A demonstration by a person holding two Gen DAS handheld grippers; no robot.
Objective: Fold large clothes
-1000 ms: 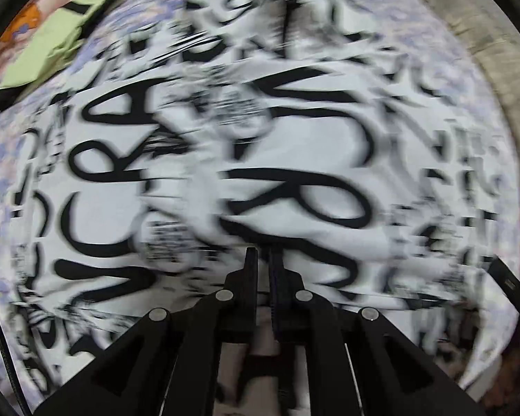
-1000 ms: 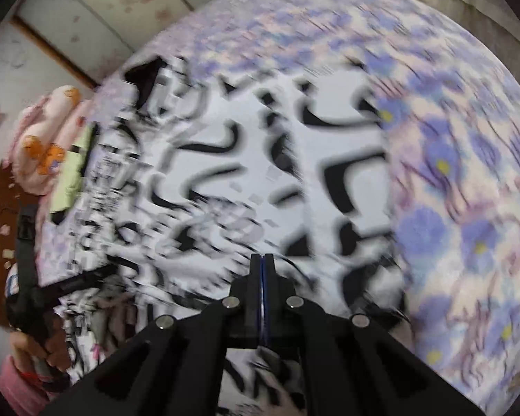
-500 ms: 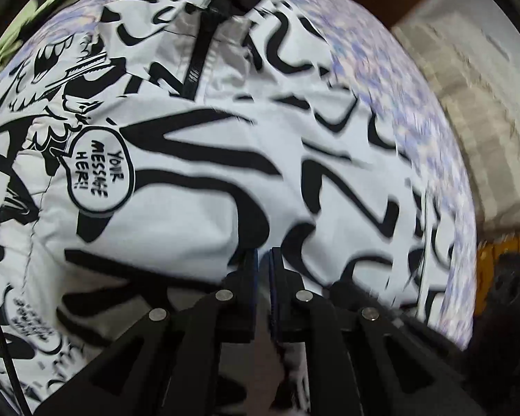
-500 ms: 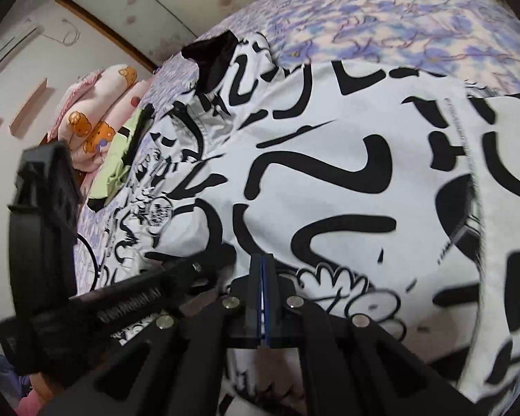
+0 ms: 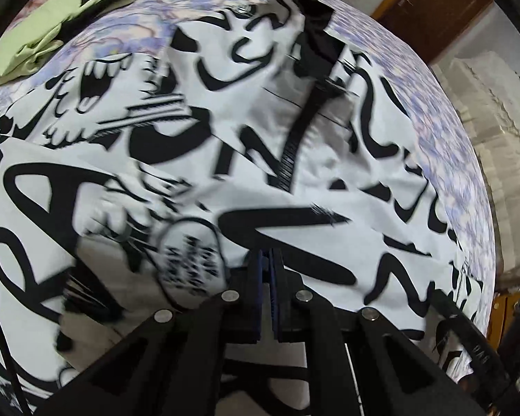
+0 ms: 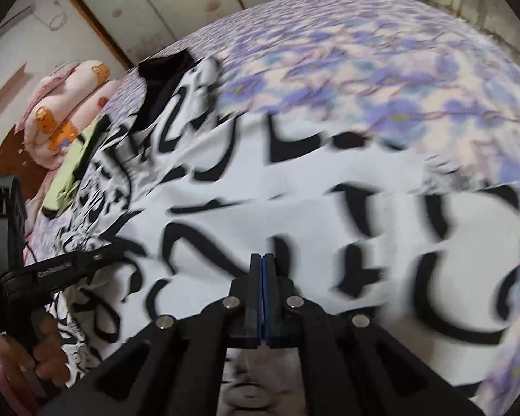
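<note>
A large white shirt with black graffiti print (image 5: 225, 131) lies spread on a bed with a purple flowered sheet (image 6: 381, 69). Its black collar (image 5: 315, 24) points away from me. My left gripper (image 5: 267, 260) is shut on the shirt's near hem, cloth pinched between the blue pads. My right gripper (image 6: 261, 260) is shut on the same shirt (image 6: 294, 215) further along the hem. The left gripper's body and the hand holding it show at the left of the right wrist view (image 6: 52, 274).
A folded light green garment (image 5: 45, 24) lies at the far left of the bed, next to a pink pillow with orange bears (image 6: 66, 104). A wooden door (image 5: 430, 7) and a pale wall stand beyond the bed. A wooden headboard (image 6: 0, 170) curves at the left.
Both grippers have carried the hem forward over the shirt, so the collar looks nearer and the cloth bunches ahead. The right view has swung to show more bare sheet.
</note>
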